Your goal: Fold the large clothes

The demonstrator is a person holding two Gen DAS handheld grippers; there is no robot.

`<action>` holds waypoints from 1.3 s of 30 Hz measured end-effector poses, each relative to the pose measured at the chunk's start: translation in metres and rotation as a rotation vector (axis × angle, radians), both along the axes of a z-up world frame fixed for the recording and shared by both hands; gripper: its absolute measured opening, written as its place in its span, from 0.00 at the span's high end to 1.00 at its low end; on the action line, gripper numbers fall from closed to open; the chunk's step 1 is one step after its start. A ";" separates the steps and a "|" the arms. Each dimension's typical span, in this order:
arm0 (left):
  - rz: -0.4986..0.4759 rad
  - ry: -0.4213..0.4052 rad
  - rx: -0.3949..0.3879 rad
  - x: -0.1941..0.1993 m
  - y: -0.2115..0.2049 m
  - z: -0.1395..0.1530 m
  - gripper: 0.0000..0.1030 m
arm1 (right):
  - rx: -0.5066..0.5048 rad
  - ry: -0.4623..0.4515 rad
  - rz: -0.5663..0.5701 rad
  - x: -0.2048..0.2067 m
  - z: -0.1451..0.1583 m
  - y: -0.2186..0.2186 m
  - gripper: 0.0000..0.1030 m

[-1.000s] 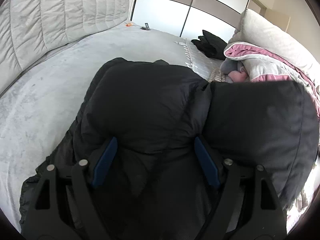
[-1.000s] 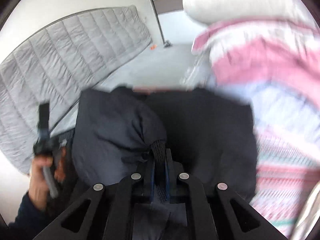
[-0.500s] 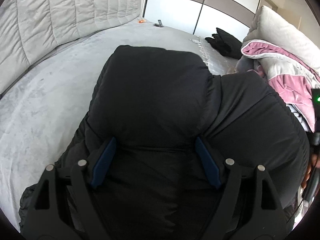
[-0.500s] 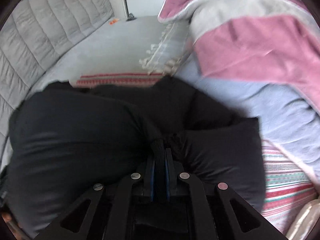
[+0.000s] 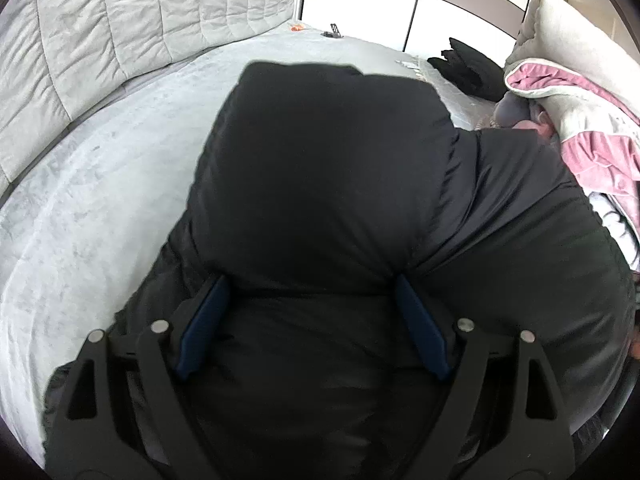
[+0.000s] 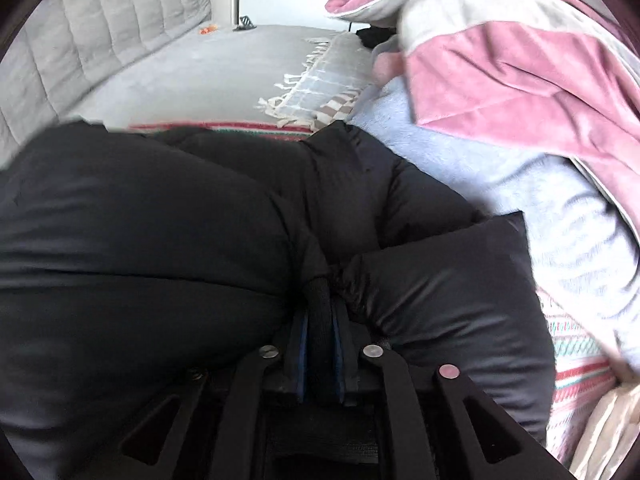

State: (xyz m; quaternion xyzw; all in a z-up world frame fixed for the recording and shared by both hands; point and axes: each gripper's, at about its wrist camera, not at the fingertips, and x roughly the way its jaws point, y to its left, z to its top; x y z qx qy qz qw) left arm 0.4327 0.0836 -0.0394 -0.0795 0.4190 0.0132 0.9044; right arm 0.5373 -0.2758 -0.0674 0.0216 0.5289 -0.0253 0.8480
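On grey bed (image 5: 100,184): black puffer jacket (image 5: 320,168) lengthwise toward wardrobe; left hand-held gripper (image 5: 312,316) spread, right hand-held gripper (image 6: 320,320) pinching cuff (image 6: 319,300).

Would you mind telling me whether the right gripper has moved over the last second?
Yes. The right gripper, shut on the black jacket, has swung rightward: the grey headboard slid left and the pink blanket grew.

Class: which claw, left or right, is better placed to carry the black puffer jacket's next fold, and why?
Probably right: the right claw is shut on the black puffer jacket, pinching its ribbed cuff. The left claw is open, grasping nothing.
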 end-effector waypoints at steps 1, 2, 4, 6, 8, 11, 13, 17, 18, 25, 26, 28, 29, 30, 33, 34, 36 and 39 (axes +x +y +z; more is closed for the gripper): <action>0.001 -0.003 -0.016 -0.002 0.005 0.004 0.17 | 0.068 -0.027 -0.030 -0.011 0.014 -0.014 0.65; 0.010 -0.004 -0.040 -0.004 0.011 0.009 0.17 | 0.131 -0.064 -0.073 -0.028 0.030 -0.033 0.43; 0.038 -0.014 -0.105 -0.008 0.027 0.019 0.17 | 0.195 -0.141 -0.135 -0.065 0.055 -0.065 0.30; 0.058 -0.036 -0.183 -0.014 0.043 0.032 0.17 | 0.206 -0.164 -0.136 -0.100 0.069 -0.088 0.30; 0.060 -0.060 -0.222 -0.022 0.051 0.044 0.17 | 0.231 -0.155 -0.118 -0.143 0.072 -0.109 0.29; 0.061 -0.106 -0.235 -0.032 0.045 0.058 0.17 | 0.293 -0.155 -0.114 -0.189 0.066 -0.125 0.29; -0.026 -0.100 -0.201 -0.032 0.022 0.063 0.17 | 0.319 -0.143 -0.114 -0.200 0.058 -0.121 0.29; -0.123 -0.111 -0.074 -0.032 -0.016 0.064 0.17 | 0.271 -0.143 -0.020 -0.171 0.068 -0.090 0.29; -0.134 -0.112 -0.053 -0.031 -0.023 0.062 0.17 | 0.252 -0.162 0.022 -0.156 0.078 -0.077 0.29; -0.120 -0.088 -0.062 0.007 -0.033 0.050 0.17 | 0.094 -0.263 0.231 -0.063 0.096 0.033 0.29; -0.116 -0.096 -0.060 0.013 -0.031 0.049 0.17 | 0.083 -0.254 0.229 -0.046 0.090 0.045 0.29; -0.102 -0.105 -0.047 0.022 -0.027 0.046 0.17 | 0.109 -0.211 0.229 -0.019 0.072 0.056 0.29; -0.092 -0.105 -0.046 0.026 -0.024 0.043 0.17 | 0.108 -0.175 0.227 -0.007 0.058 0.062 0.29; -0.074 -0.096 -0.044 0.032 -0.017 0.037 0.17 | 0.085 -0.142 0.217 0.003 0.044 0.067 0.29; -0.030 -0.054 -0.042 0.047 0.000 0.016 0.16 | 0.040 -0.090 0.176 0.024 0.007 0.073 0.26; -0.021 -0.050 -0.046 0.049 0.005 0.010 0.15 | 0.040 -0.085 0.171 0.026 0.001 0.072 0.26; -0.008 -0.045 -0.037 0.052 0.008 0.004 0.12 | 0.027 -0.059 0.170 0.031 -0.008 0.076 0.25; -0.006 -0.035 0.004 0.054 0.004 -0.002 0.12 | -0.021 -0.030 0.171 0.041 -0.021 0.086 0.24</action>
